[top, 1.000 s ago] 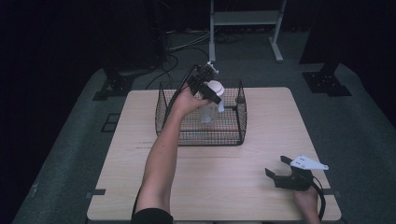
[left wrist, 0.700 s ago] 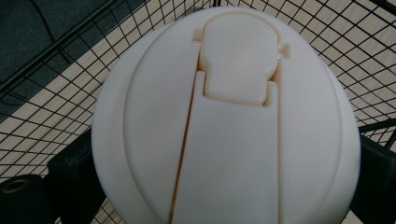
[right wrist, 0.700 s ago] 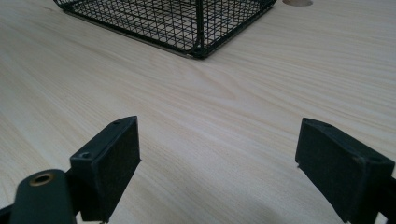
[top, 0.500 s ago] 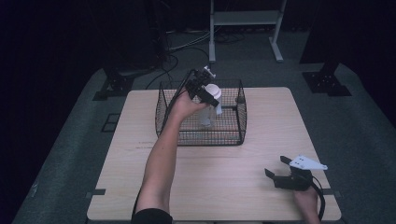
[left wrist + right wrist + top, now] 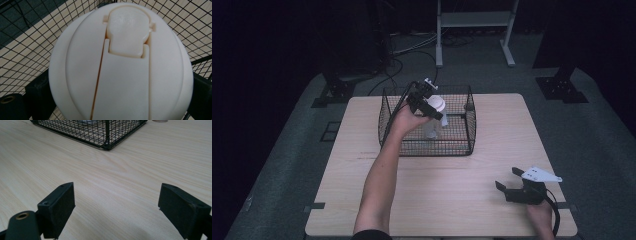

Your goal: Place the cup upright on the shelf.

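Bottle [image 5: 434,122]: clear body with a white domed flip-top cap [image 5: 122,65]; the cap has a hinged tab recessed in a straight channel across its top.
Bottle place: upper centre of the high view, upright inside the black wire basket [image 5: 464,142] on the wooden table [image 5: 452,190].
Left gripper [image 5: 432,107]: above the basket, jaws clamped on the bottle just under the cap; in the left gripper view a black jaw presses each side of the cap.
Right gripper [image 5: 508,181]: lower right of the high view, low over the table, jaws spread wide, holding nothing; bare wood lies between them in the right gripper view.
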Demonstrator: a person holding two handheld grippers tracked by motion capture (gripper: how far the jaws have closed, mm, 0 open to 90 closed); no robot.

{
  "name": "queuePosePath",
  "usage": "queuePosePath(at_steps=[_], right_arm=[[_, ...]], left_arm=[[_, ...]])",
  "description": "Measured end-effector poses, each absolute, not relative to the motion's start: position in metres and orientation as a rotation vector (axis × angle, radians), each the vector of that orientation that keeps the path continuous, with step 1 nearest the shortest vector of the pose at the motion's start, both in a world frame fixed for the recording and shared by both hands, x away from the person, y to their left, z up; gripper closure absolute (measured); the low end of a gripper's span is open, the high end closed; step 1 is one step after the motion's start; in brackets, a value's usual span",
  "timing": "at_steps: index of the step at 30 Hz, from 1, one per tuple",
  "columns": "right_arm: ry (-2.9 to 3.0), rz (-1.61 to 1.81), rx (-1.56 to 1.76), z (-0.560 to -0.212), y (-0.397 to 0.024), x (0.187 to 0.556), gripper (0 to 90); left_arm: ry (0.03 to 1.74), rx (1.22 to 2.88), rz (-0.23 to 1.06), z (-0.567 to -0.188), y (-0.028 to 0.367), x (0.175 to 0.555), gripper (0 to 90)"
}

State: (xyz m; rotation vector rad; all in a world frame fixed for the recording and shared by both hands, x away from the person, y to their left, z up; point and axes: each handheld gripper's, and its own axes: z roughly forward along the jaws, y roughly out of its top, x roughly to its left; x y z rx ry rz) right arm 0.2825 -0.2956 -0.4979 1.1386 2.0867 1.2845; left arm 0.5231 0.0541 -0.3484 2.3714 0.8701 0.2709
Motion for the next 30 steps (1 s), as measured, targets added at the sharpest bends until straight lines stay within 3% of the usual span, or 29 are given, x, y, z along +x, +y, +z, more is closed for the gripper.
queuePosePath(at_steps=[30], right_arm=[[2.096,1.264,1.129,-0.4980,-0.2939,0.2819,12.9]], left_arm=[[0.839,2.320,0.304,-0.3426,0.0614,0.5156,2.2]])
